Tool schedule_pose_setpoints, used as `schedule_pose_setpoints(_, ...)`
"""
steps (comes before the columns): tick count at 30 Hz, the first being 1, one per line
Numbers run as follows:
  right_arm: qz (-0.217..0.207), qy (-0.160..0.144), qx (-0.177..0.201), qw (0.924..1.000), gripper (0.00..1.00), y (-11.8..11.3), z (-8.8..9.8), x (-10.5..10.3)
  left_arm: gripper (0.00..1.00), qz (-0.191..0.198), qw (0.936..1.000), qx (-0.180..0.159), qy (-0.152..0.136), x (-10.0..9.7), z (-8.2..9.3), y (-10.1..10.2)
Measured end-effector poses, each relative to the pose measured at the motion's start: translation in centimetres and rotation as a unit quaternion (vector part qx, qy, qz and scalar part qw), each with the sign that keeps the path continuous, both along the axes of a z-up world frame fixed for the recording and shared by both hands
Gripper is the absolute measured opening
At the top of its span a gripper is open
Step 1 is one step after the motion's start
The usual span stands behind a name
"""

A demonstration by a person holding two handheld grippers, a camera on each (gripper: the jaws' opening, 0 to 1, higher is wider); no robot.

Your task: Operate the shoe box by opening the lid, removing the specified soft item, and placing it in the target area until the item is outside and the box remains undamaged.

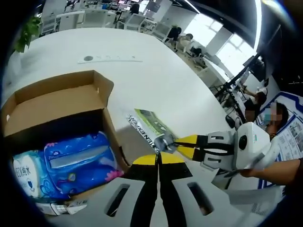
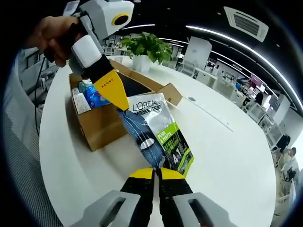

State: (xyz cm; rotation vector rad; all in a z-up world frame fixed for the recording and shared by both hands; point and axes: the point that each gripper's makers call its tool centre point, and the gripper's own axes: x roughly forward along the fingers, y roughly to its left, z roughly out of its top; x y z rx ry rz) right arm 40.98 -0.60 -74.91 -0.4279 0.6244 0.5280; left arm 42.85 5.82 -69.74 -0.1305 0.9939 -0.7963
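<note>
A round white table (image 1: pixel 156 71) stands in an open office with desks behind. The cardboard box (image 1: pixel 57 101) sits open at left, holding blue tissue packs (image 1: pixel 80 163). Beside it, the left gripper (image 1: pixel 157 158) hovers closed and empty, while the right gripper (image 2: pixel 157 171) pinches the L'Oréal pouch (image 2: pixel 156 130) above the tabletop, outside the box.

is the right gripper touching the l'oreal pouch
Touching. In the right gripper view the right gripper has its jaws pinched shut on the bottom edge of the pouch, which hangs clear of the table.
</note>
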Motion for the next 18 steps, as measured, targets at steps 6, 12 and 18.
schedule_pose_setpoints(6,-0.003,-0.002,0.002,1.0000,0.02,-0.1,-0.3,0.3,0.00,0.010,1.0000,0.000,-0.002,0.3,-0.1,-0.3)
schedule_pose_setpoints(12,0.004,-0.025,0.007,0.9997,0.08,0.7,1.1,1.0,0.00,0.025,0.9997,-0.003,-0.005,0.8,-0.3,-0.6)
schedule_pose_setpoints(18,0.029,-0.041,0.003,0.9988,0.09,2.3,2.0,1.6,0.00,0.031,0.9995,-0.003,-0.008,1.0,-0.5,-0.8)
